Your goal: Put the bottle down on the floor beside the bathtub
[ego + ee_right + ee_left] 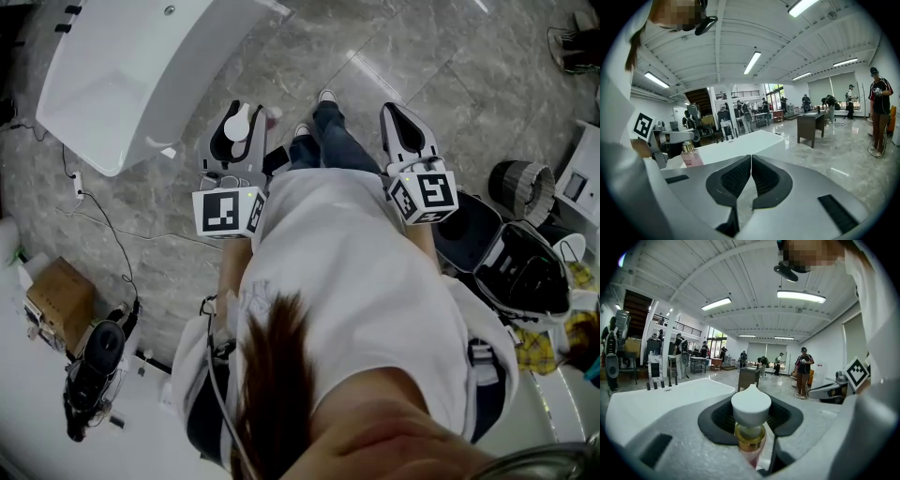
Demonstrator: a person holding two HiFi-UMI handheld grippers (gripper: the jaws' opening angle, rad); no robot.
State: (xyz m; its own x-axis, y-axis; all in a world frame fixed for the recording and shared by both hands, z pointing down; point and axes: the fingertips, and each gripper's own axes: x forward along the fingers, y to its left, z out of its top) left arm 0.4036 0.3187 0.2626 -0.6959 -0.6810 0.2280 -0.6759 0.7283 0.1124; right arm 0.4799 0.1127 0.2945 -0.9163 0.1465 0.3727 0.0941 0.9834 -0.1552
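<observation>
1. Gripping bottle w/ L gripper: fingers clamped on its top end, white cap poking up betw. dark pads, gold collar + pink body just below
2. Holding it upright in mid-air, clear of floor, just beside bathtub, off tub's near corner; no contact w/ tub visible from head view
3. Visible from R gripper view too: pink bottle hanging under L gripper, in front of white bathtub
4. On R gripper: fingers pressed together, nothing betw. them
5. In head view, carrying R gripper farther from bathtub than L gripper, both pointing fwd
6. Standing close to bathtub in blue jeans, light sneakers, white top
7. On floor by bathtub's end: thin cable, cardboard box near it; well apart from bathtub, past R gripper, open black case
8. Beyond bathtub in L gripper view: brown desk, several ppl standing in big hall
</observation>
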